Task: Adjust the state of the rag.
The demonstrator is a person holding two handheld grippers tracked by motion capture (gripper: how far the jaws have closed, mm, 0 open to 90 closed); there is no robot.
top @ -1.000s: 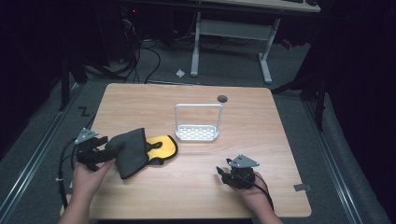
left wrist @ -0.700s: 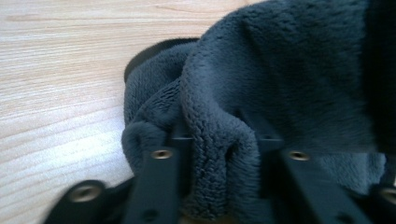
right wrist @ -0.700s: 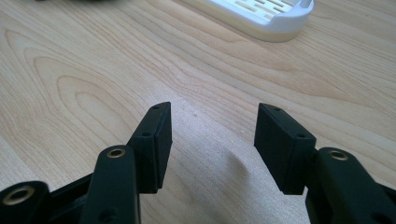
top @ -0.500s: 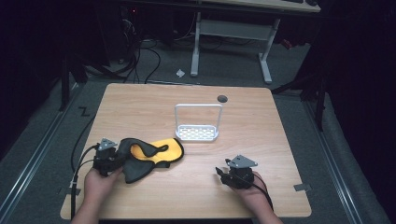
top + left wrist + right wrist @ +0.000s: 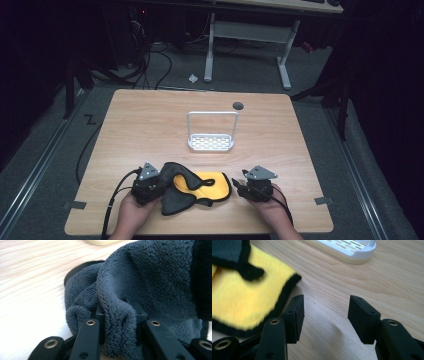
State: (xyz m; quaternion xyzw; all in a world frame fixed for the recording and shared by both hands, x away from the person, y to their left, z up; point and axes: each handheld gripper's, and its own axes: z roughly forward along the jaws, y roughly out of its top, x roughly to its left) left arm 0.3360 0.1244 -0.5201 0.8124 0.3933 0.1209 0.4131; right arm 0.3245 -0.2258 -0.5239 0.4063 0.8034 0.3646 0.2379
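Yellow and dark grey is the soft fluffy cloth with a black edge (image 5: 197, 186) that lies near the front of the light brown wooden surface (image 5: 150, 120). One part of the cloth is flat with its yellow side up, and the grey part is folded and bunched over it on the left. The left gripper (image 5: 156, 186) sits at the left end of the cloth, with the person's left hand (image 5: 134, 212) behind it. In the left gripper view its two black jaws are pinched close together on a thick fold of the grey cloth (image 5: 140, 290), so it is holding the cloth. The right gripper (image 5: 239, 188) rests just beside the right end of the cloth, held by the right hand (image 5: 270, 210). In the right gripper view its jaws stand wide apart with bare wood between them, and the yellow corner of the cloth (image 5: 244, 297) lies just past the left jaw, near it; I cannot tell if they touch. A small white plastic tray with rows of slots and a tall wire loop handle (image 5: 211, 142) stands near the middle of the surface, well apart from the cloth. Nothing is in the tray. A small dark round hole (image 5: 238, 105) is in the surface near the far edge. I can read no words or labels on anything.
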